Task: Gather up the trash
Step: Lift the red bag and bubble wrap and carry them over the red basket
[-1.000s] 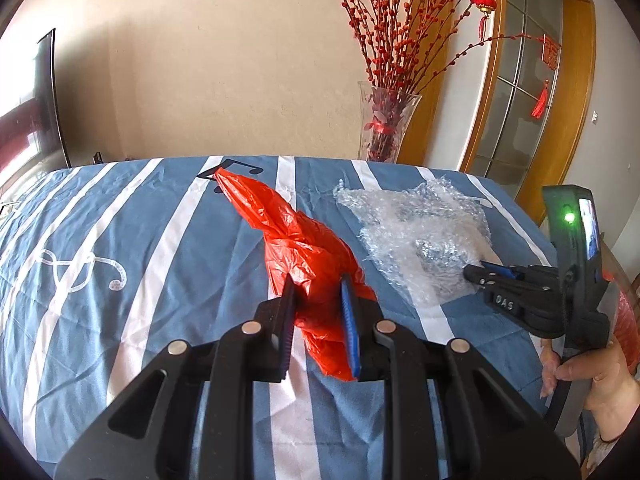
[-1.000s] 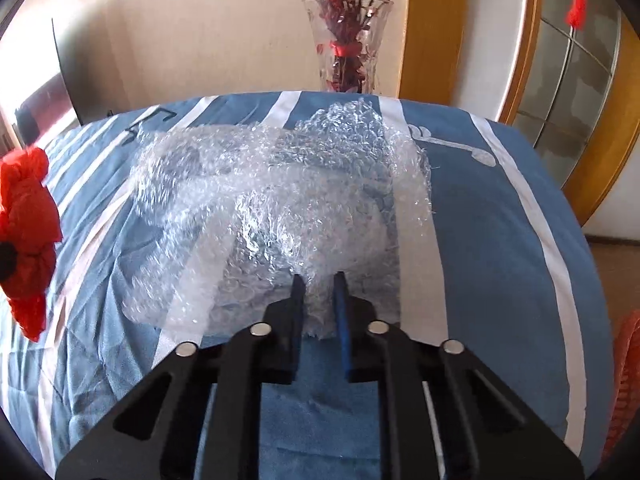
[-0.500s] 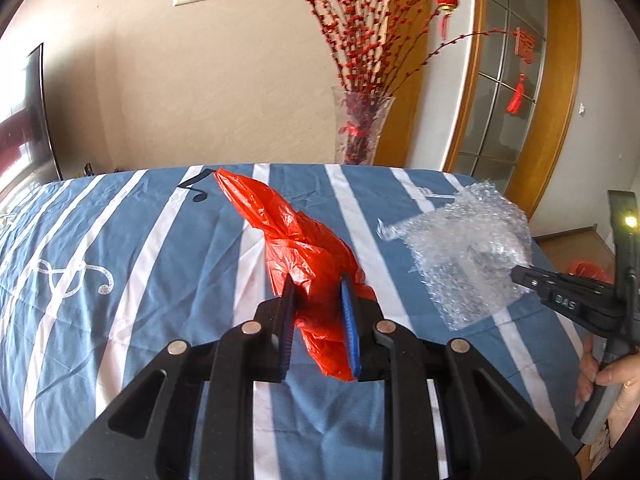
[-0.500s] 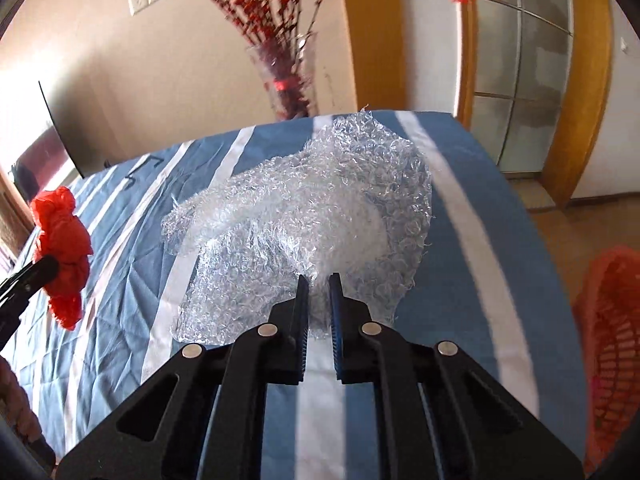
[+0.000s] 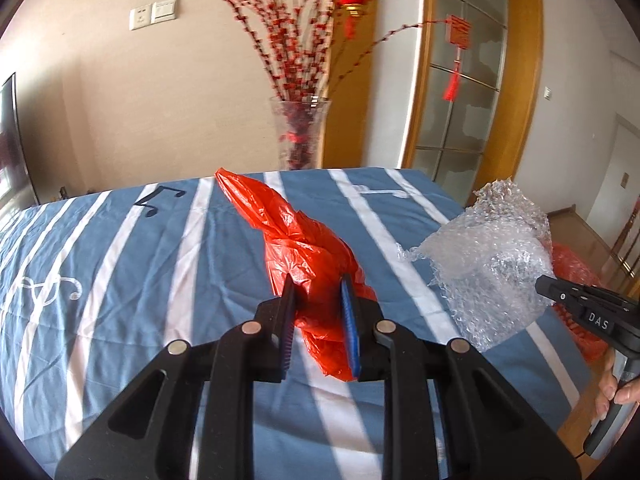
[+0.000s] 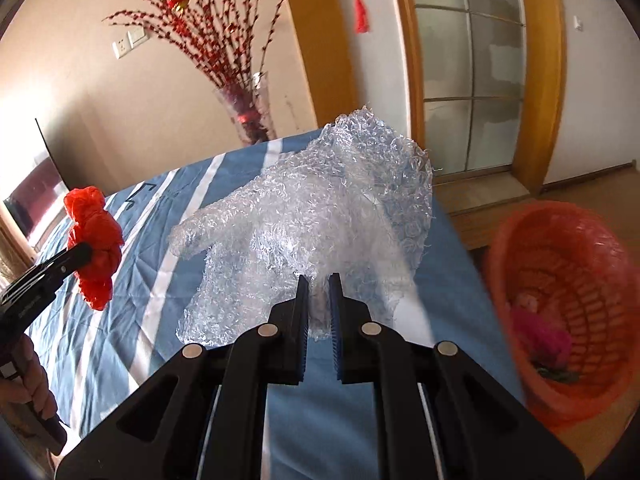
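Right wrist view: right gripper (image 6: 319,294) clamps bubble wrap (image 6: 320,208), left gripper (image 5: 318,300) clamps red bag (image 5: 308,256); swing wide over the orange basket (image 6: 560,280) before releasing.

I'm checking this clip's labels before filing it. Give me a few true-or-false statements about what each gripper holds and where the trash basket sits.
1. The left gripper is shut on the red plastic bag. True.
2. The right gripper is holding a glass vase. False: its fingers pinch the bubble wrap; the vase stands behind the table.
3. The orange basket sits on the floor beside the table. True.
4. The basket is empty. False: something pink already lies in it.
5. The bubble wrap lies flat on the tablecloth. False: it is lifted, bunched up from the fingers.
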A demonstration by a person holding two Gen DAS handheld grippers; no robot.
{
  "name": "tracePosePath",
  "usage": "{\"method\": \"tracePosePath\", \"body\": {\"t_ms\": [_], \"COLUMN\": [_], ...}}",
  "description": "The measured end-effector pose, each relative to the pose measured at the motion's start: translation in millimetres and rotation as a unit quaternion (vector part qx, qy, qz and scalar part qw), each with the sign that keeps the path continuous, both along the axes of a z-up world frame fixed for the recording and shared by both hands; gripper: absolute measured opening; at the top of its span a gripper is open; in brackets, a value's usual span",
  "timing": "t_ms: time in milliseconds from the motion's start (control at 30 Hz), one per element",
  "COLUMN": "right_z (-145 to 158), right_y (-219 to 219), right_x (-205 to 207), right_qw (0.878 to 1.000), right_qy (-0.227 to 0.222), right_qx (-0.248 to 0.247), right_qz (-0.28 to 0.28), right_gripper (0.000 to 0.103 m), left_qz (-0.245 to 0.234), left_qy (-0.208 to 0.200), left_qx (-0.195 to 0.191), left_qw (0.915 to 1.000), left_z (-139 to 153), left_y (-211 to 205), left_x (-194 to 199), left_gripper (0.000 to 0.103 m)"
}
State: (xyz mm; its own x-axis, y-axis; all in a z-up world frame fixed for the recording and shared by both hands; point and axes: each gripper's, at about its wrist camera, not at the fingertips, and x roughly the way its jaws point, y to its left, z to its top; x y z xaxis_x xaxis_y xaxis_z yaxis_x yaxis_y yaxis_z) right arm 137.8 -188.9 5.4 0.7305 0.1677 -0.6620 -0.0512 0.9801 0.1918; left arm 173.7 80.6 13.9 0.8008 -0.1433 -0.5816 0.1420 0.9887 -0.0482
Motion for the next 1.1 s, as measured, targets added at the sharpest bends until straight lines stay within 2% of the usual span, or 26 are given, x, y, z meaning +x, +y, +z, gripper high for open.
{"method": "tracePosePath", "body": {"t_ms": [267,567,800,1100], "right_z": [3,10,15,12], "right_y": [-48,-103,-148,-195], "right_x": [-34,-73,-96,-108], "right_qw": [0.999,0.994,0.987,0.976], "right_qy": [-0.011,-0.036,-0.059,-0.069], "right_qx": [0.003,0.01,0.016,0.024], "right_qz": [-0.044,-0.1,-0.151,-0.206], "right_gripper": [0.011,0.011,0.011,0.011], "left_qz": [-0.047,-0.11,-0.164,-0.227], "left_qy": [0.002,0.007,0.011,0.024], "left_qx": [-0.002,-0.01,-0.016,-0.028], "left_qw": [0.9989,0.9939,0.9862,0.9733], "left_z": [0,-1,-3,-8], "left_y": [-57,-129,-186,-260], "left_x": [-8,-17,-25,-27], "left_gripper": [0.022,0.022,0.022,0.022]}}
